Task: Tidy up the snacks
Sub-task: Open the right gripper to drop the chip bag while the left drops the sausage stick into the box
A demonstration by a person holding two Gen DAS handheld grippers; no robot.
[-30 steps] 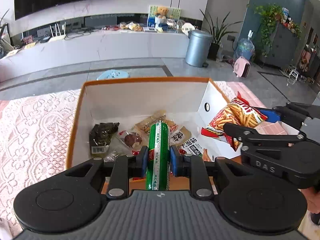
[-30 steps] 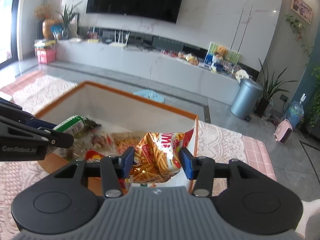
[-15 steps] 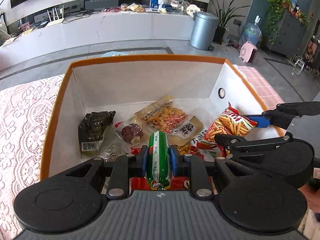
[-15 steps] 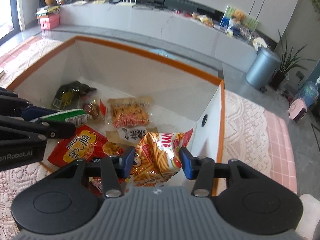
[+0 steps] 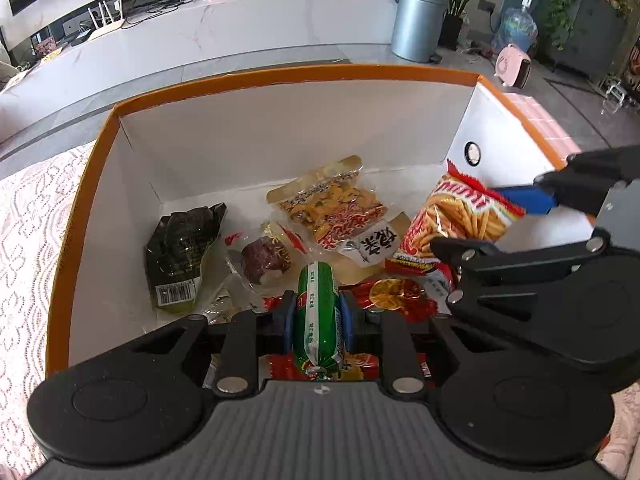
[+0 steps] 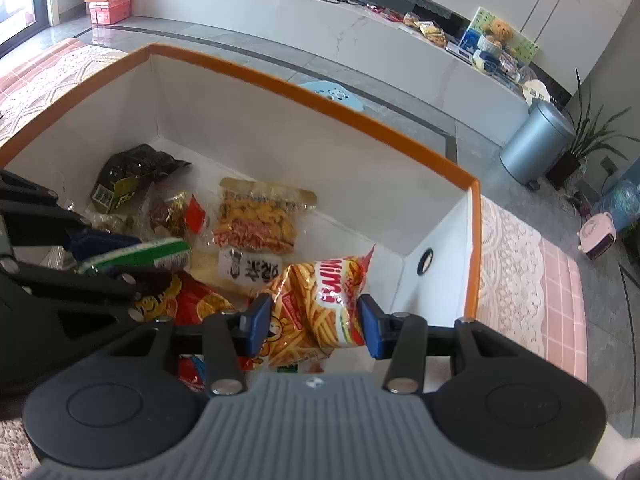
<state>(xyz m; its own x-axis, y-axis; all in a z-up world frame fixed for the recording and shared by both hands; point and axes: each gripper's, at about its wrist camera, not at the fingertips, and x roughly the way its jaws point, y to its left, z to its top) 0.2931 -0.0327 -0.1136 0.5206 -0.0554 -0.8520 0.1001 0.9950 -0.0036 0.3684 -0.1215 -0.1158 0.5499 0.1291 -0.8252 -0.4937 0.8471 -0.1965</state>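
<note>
While both grippers hang over it, orange-rimmed box [image 5: 280,76] w/ white walls sits on lace cloth [image 5: 28,216]. Right gripper [image 6: 312,326] clamps fries bag [image 6: 320,308] (red/yellow) at box's right side, above the snacks. Left gripper [image 5: 318,316] pinches green sausage [image 5: 318,312] near box's near wall, over red packs.

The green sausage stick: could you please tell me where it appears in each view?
Left wrist: green sausage stick bottom centre, clamped in the left gripper.
Right wrist: left edge, pointing right.
Shared landmark: the fries bag, inside the orange-rimmed box.
</note>
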